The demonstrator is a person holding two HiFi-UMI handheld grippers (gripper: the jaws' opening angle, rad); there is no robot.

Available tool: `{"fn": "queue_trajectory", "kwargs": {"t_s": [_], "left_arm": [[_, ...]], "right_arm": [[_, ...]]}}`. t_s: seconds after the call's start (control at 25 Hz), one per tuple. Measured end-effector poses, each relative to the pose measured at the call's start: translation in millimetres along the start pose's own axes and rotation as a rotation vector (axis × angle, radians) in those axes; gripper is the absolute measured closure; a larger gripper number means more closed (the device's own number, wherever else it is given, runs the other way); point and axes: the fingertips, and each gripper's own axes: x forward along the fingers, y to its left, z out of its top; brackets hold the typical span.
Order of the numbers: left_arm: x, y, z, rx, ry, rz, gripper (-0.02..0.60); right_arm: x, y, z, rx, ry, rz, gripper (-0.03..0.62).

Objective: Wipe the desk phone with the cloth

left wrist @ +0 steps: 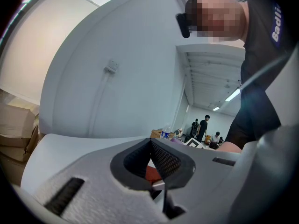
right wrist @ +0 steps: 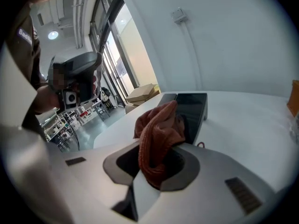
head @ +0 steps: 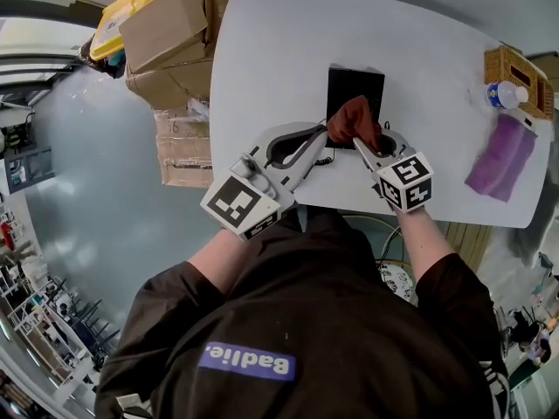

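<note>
The right gripper (right wrist: 158,169) pinches the cloth (right wrist: 156,132), which bunches up above its jaws. The left gripper (left wrist: 150,146) has its jaws pressed together at the tips, with nothing held. The cloth sits at the near edge of the phone (head: 354,85), which lies mid-table (head: 262,51), just beyond both grippers. To wipe well, I'd press the bunch flat on the dark face and stroke near to far with light, even pressure. The left tips could brace the phone's near left corner against sliding.
</note>
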Motion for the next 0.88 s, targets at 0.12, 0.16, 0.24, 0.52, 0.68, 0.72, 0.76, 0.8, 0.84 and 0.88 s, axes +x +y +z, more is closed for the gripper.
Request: {"fn": "queue_trajectory", "kwargs": {"t_s": [0.12, 0.16, 0.24, 0.52, 0.68, 0.72, 0.76, 0.8, 0.84, 0.88], "left_arm": [[0.3, -2.2, 0.0, -0.002, -0.005, -0.005, 0.566], [0.7, -3.8, 0.2, -0.007, -0.004, -0.009, 0.566], [0.9, -6.0, -1.2, -0.006, -0.001, -0.015, 0.566], [2.7, -10.8, -4.6, -0.001, -0.007, -0.038, 0.566], [6.9, -12.5, 2.0, 0.010, -0.012, -0.052, 0.566], [8.6, -13.2, 4.2, 0.014, -0.013, -0.054, 0.566], [10.3, -14.3, 6.3, 0.019, -0.014, -0.056, 0.566], [11.9, -15.6, 8.7, 0.023, -0.014, -0.058, 0.566], [13.4, -16.9, 11.2, 0.028, -0.013, -0.058, 0.566], [14.6, -17.9, 13.8, 0.032, -0.013, -0.057, 0.566]], "right_arm": [[-2.3, 11.0, -19.8, 0.026, 0.026, 0.010, 0.497], [-3.4, 14.0, -25.1, 0.033, 0.032, 0.011, 0.497], [-5.7, 19.2, -33.7, 0.044, 0.043, 0.014, 0.497], [-20.7, 31.3, -41.8, 0.072, 0.051, 0.015, 0.497], [-34.0, 19.9, -18.7, 0.072, -0.002, -0.017, 0.497], [-37.3, 13.9, -10.8, 0.069, -0.018, -0.028, 0.497], [-40.3, 7.2, -2.6, 0.065, -0.034, -0.039, 0.497], [-43.0, -0.3, 5.9, 0.060, -0.050, -0.050, 0.497], [-45.2, -8.3, 14.7, 0.053, -0.066, -0.061, 0.497], [-46.9, -16.6, 23.6, 0.045, -0.081, -0.072, 0.497]]}}
